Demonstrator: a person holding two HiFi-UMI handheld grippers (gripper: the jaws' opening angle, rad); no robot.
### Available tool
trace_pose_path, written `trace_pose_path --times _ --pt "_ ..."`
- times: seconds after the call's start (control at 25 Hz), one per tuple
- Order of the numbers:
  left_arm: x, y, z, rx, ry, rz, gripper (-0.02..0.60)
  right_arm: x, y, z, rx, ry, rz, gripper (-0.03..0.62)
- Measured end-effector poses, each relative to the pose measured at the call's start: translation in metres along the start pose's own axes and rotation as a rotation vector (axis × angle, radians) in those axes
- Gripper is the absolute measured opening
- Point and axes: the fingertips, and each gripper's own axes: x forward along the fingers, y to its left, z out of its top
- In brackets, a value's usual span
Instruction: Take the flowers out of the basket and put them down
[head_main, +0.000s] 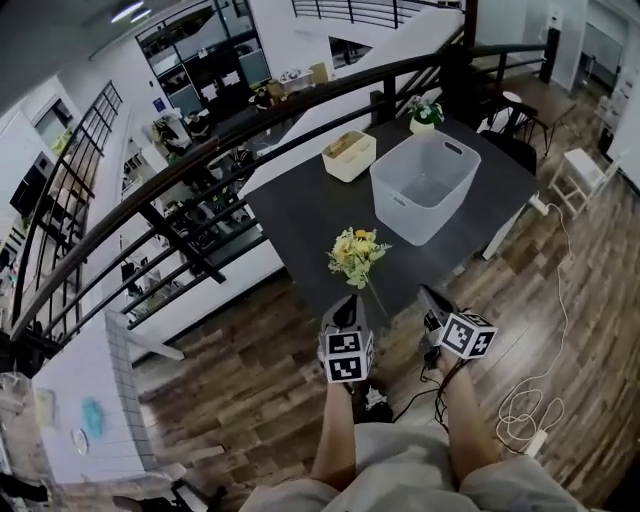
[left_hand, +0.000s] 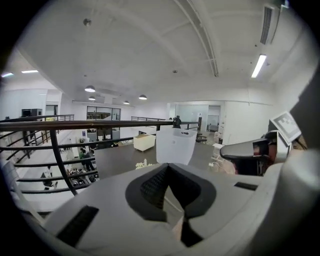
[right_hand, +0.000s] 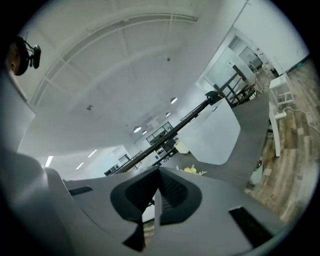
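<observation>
A small bouquet of yellow flowers (head_main: 357, 255) lies on the dark table (head_main: 300, 215) near its front edge, outside the white plastic basket (head_main: 425, 185), which looks to hold nothing. My left gripper (head_main: 347, 302) hangs just in front of the bouquet's stem end, off the table, its jaws closed tip to tip with nothing in them. My right gripper (head_main: 429, 294) is to the right of it at the table's edge, also shut with nothing held. The left gripper view shows the basket (left_hand: 175, 146) and flowers (left_hand: 144, 164) ahead; the right gripper view shows the same basket (right_hand: 215, 137) and flowers (right_hand: 191, 170).
A cream box (head_main: 349, 155) stands behind the basket on the left, and a potted plant (head_main: 426, 115) at the far corner. A dark railing (head_main: 200, 150) runs along the table's left side. Chairs (head_main: 515, 125) stand at the right. A white cable (head_main: 530, 400) lies on the wood floor.
</observation>
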Motion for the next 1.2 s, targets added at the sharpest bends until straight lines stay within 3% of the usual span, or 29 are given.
trace_pose_path --times 0.28,0.6,0.8,1.2 --pt "-0.07 -0.048 -0.035 0.082 0.033 -0.035 0.023 -0.068 0.024 -0.051 -0.242 0.129 -0.136 0.008" --pt "-0.119 -0.074 -0.045 0.091 0.018 -0.034 0.023 -0.115 0.05 -0.089 -0.285 0.181 -0.139 0.008" --pt "-0.139 -0.084 -0.046 0.103 0.002 -0.042 0.023 -0.139 0.055 -0.087 -0.296 0.158 -0.154 0.008" --pt "-0.144 -0.095 -0.049 0.037 -0.022 -0.021 0.023 -0.18 0.039 -0.089 -0.294 0.14 -0.219 0.008"
